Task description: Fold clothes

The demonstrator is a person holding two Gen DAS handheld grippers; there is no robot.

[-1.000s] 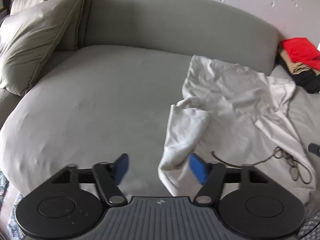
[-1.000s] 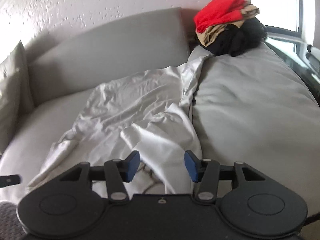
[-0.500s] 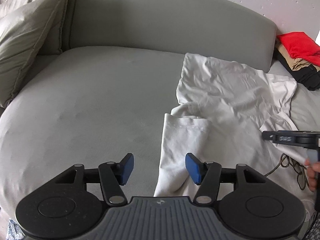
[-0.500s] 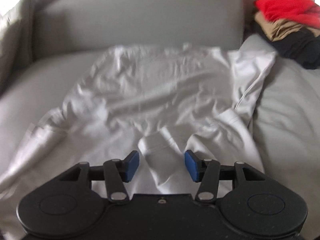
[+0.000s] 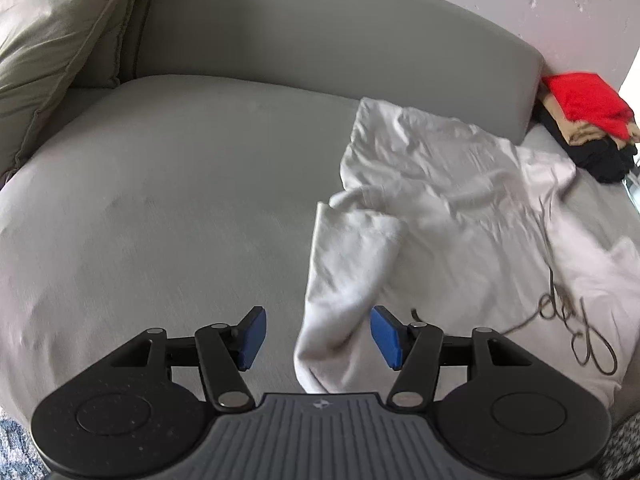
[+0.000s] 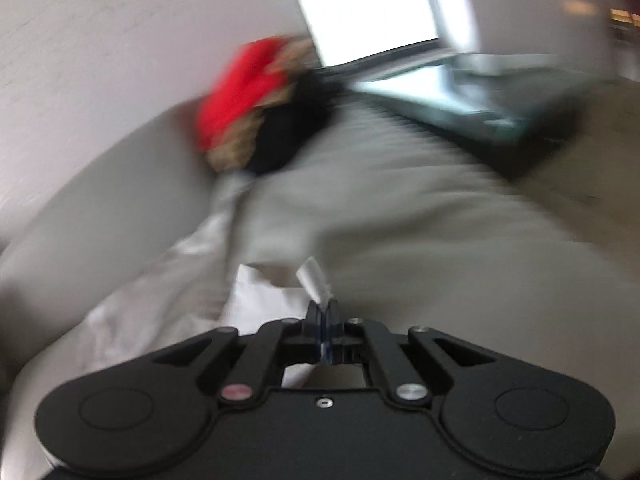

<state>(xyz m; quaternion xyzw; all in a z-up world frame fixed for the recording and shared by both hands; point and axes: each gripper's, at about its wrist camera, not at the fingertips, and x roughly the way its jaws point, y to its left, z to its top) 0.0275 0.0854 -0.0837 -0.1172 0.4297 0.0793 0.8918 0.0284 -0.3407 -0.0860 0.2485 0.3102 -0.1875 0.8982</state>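
While right gripper [image 6: 322,312] pinches it, garment [image 5: 432,216] sleeve [image 5: 344,276] trails toward left gripper [image 5: 316,336].

A: The right wrist view is smeared; the stacked red, tan and black clothes [image 6: 260,108] at upper left blur together.

B: The rumpled white garment [image 5: 460,216] runs off the right edge.
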